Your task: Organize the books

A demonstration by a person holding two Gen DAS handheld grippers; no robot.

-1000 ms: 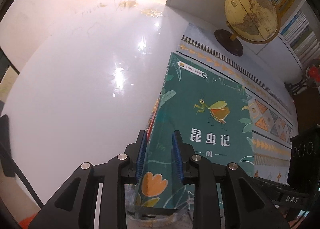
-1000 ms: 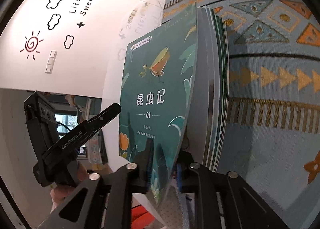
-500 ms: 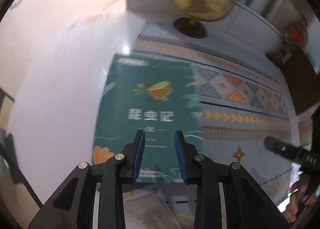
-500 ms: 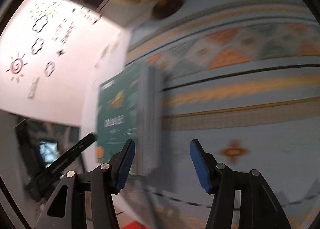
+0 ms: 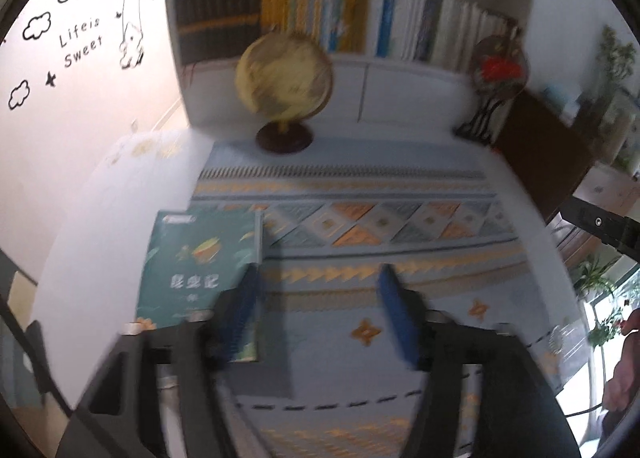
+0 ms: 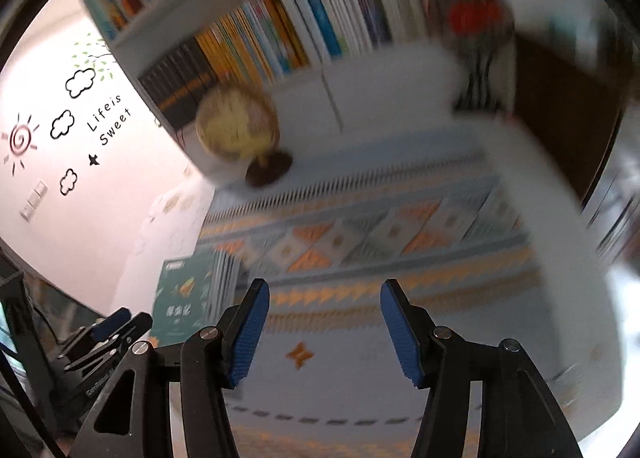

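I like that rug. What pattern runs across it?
The rug is pale blue with bands of orange and grey diamonds and triangles, clearest in the left wrist view.

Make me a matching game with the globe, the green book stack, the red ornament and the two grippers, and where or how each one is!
Things:
1. globe
2. green book stack
3. red ornament
4. left gripper and right gripper

Places or states:
A. lying flat at the rug's left edge
B. jaws open, nothing between them
C. standing before the bookshelf, on a dark round base
D. on a black stand beside the brown cabinet

Pairs: 1-C, 2-A, 3-D, 4-B
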